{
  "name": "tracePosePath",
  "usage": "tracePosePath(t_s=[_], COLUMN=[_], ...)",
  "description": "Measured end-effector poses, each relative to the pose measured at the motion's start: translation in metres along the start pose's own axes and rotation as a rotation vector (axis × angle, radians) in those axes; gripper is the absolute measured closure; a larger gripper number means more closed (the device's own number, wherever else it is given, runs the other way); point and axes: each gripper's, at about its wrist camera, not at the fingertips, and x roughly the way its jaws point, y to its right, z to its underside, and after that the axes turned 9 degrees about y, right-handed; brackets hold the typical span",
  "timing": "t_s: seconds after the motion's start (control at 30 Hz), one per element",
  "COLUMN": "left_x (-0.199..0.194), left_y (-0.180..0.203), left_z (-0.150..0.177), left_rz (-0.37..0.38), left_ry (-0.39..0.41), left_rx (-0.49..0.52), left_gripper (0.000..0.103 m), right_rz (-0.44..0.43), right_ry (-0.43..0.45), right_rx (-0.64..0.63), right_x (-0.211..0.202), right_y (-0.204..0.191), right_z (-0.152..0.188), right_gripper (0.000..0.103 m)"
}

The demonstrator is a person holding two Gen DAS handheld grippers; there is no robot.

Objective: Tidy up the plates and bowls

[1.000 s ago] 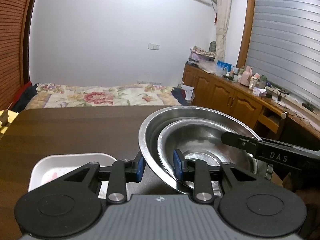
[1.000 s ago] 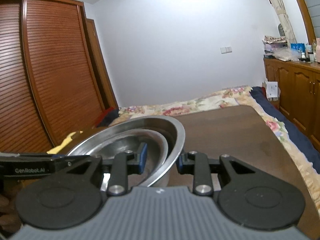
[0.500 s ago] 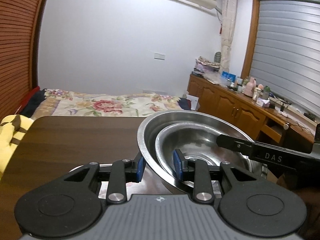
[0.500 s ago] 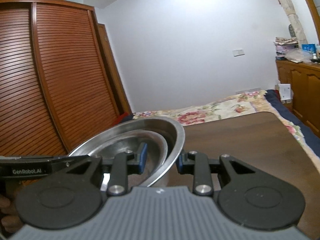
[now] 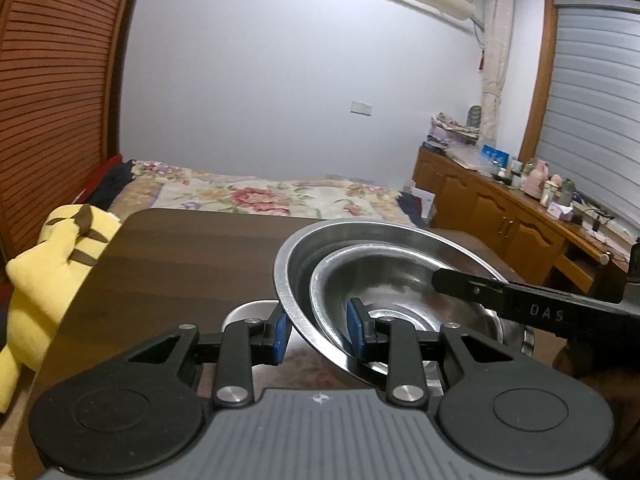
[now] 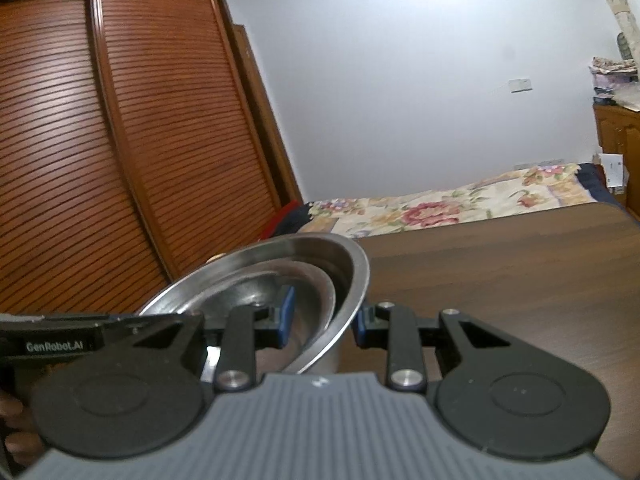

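Observation:
A large steel bowl point(image 5: 296, 256) with a smaller steel bowl point(image 5: 384, 276) nested inside is held above the dark wooden table point(image 5: 180, 252). My left gripper point(image 5: 318, 330) is shut on the near-left rims of the nested bowls. My right gripper point(image 6: 322, 318) is shut on the opposite rims of the same bowls point(image 6: 352, 280). The right gripper's finger shows across the bowls in the left wrist view point(image 5: 500, 292). Below the bowls, part of a white plate's rim point(image 5: 248, 306) shows on the table.
A yellow plush toy point(image 5: 52, 256) lies at the table's left edge. A bed with a floral cover point(image 5: 260, 192) lies beyond the table. A wooden wardrobe point(image 6: 100, 140) stands at left, and a cluttered wooden counter point(image 5: 520, 204) at right.
Both grippers have lifted the nested bowls and carried them left over the white plate, which is now mostly hidden beneath them. The plush toy has come into view.

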Motion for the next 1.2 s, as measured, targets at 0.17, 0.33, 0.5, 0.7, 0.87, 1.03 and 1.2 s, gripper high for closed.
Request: tracePosePath(t_s=[0.17, 0.33, 0.5, 0.7, 0.87, 1.03, 1.2], left_x=[0.001, 0.002, 0.001, 0.003, 0.005, 0.004, 0.002], left_y=[-0.011, -0.016, -0.022, -0.024, -0.023, -0.024, -0.021], left_z=[0.007, 0.016, 0.022, 0.025, 0.025, 0.026, 0.026], left_rz=[-0.029, -0.055, -0.069, -0.085, -0.103, -0.107, -0.114], left_ry=[-0.016, -0.038, -0.049, -0.059, -0.062, -0.063, -0.06], left_rx=[-0.01, -0.008, -0.02, -0.022, -0.003, -0.002, -0.001], left_gripper=[0.072, 0.072, 0.072, 0.072, 0.072, 0.073, 0.072], right_rz=[-0.014, -0.017, -0.019, -0.018, -0.026, -0.025, -0.027], right_ry=[-0.034, -0.056, -0.08, -0.102, -0.115, -0.133, -0.143], right_rx=[-0.03, -0.045, -0.058, -0.068, -0.072, -0.078, -0.087], right_x=[0.009, 0.014, 0.018, 0.021, 0.022, 0.025, 0.025], right_y=[-0.011, -0.017, -0.021, -0.025, -0.027, -0.029, -0.03], right_z=[0.006, 0.01, 0.015, 0.018, 0.02, 0.02, 0.017], right_gripper=[0.072, 0.072, 0.072, 0.072, 0.072, 0.071, 0.066])
